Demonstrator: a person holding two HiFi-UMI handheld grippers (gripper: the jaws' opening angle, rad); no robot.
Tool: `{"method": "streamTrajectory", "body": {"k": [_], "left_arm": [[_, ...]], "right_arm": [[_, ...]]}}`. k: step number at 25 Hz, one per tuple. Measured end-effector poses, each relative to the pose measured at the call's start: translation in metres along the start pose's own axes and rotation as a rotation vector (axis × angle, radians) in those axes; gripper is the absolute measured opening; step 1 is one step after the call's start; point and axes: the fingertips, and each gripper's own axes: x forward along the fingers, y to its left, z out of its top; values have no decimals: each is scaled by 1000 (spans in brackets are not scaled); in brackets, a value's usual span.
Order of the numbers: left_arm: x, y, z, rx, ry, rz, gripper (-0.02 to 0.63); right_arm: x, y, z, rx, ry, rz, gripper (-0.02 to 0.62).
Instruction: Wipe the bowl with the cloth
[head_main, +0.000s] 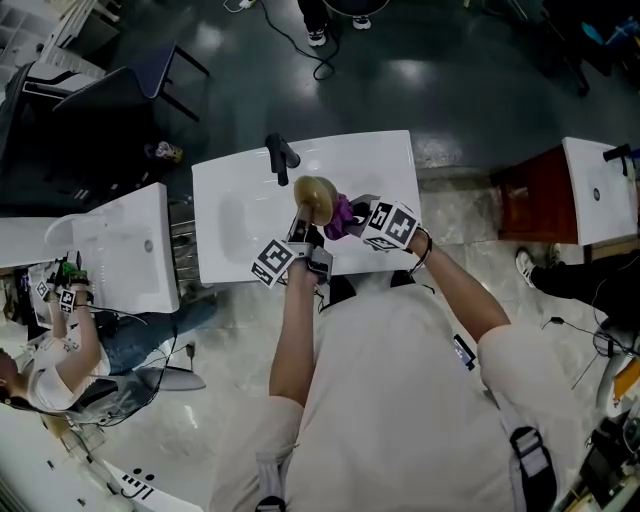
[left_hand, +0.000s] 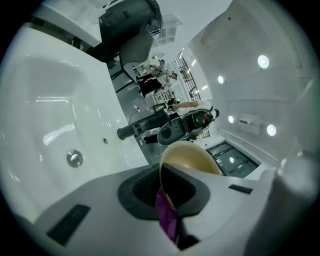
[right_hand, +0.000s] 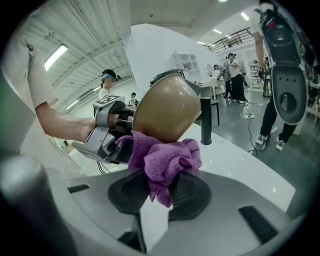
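Tan bowl (head_main: 314, 197) tilted; purple cloth (head_main: 339, 216) touching outside.

Wearing a pale short-sleeved tee (head_main: 400, 380), dark buckled strap (head_main: 528, 452), dark wristband (head_main: 424, 249); black-and-white marker cubes (head_main: 272, 262) on left tool (head_main: 303, 228) and right tool (head_main: 352, 222).

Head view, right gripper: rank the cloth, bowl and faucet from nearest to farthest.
1. Cloth: pinched in the right gripper, at its left.
2. Bowl: against the cloth, further left.
3. Faucet: farthest, up-left beyond the bowl.
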Motion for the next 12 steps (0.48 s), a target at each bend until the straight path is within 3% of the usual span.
{"method": "streamTrajectory", "body": {"k": [8, 12], "left_arm": [[6, -39, -20, -71, 96, -207, 15], [3, -55, -31, -176, 150, -311, 15]], "right_arm": [[9, 0, 11, -42, -67, 7, 75], [-1, -13, 17, -56, -142, -20, 75]]}}
